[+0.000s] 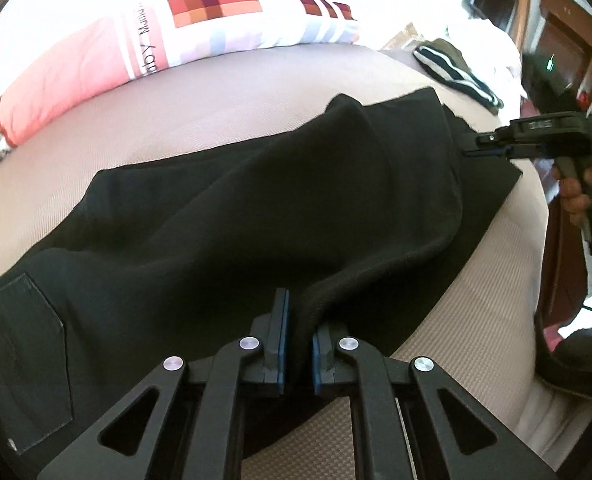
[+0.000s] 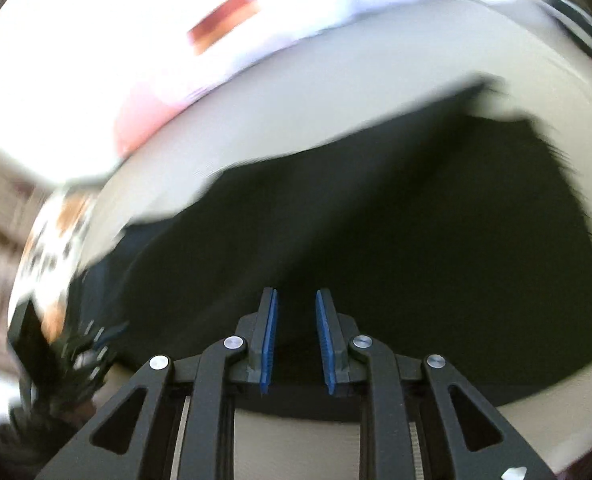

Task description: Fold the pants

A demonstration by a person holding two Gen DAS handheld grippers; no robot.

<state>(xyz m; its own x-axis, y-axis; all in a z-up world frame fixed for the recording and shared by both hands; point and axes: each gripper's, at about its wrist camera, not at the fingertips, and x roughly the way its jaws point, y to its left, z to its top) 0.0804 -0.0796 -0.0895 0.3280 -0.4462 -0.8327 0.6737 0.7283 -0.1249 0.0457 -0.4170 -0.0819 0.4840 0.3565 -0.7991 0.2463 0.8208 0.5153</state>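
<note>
Black pants (image 1: 224, 216) lie across a beige bed (image 1: 232, 92), a back pocket at the lower left. My left gripper (image 1: 299, 312) is shut on a raised fold of the pants and lifts it off the bed. In the left wrist view my right gripper (image 1: 471, 146) is at the far right, by the pants' far edge, with its jaws close together. In the blurred right wrist view the right gripper (image 2: 296, 300) is open and empty just above the pants (image 2: 375, 240).
A pink and white patterned pillow (image 1: 144, 52) lies along the far side of the bed. A dark striped garment (image 1: 451, 68) sits at the far right. Wooden furniture (image 1: 563, 40) stands beyond the bed's right edge.
</note>
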